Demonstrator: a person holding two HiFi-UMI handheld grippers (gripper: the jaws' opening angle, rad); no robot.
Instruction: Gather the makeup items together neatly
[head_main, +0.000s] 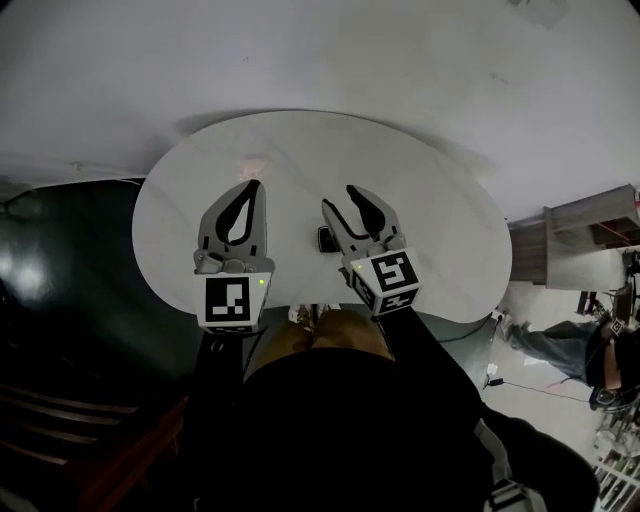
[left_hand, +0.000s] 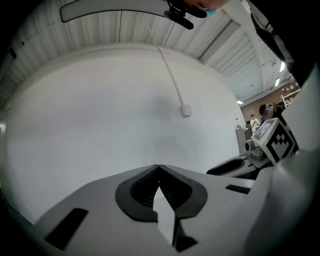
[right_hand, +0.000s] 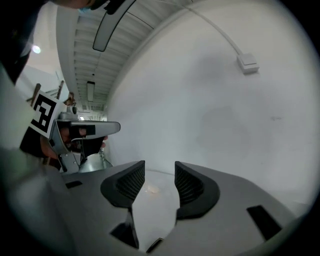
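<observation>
Where the round white bench (head_main: 440, 220) shows between the two claws, a small dark makeup item (head_main: 326, 238) lies flat on it, a little toward 6 o'clock from the bench's middle. A second, pale pinkish item (head_main: 252, 166) lies well apart from it, toward 10 o'clock on the bench; it is too small to tell what it is.

The left claw (head_main: 250, 186) hangs above the bench with the pinkish item just past its tips at 12 o'clock. In its own view the left claw (left_hand: 159, 167) is clenched, tips touching, with nothing between them.

The right claw (head_main: 340, 200) is at 3 o'clock of the left one, and the dark item shows just beside its left jaw. In its own view the right claw (right_hand: 160, 172) is released, jaws apart and empty, with bare bench top between them.

Beyond both claws stands a plain white wall (left_hand: 100, 110) with a thin cable running down to a small box (left_hand: 186, 111).
</observation>
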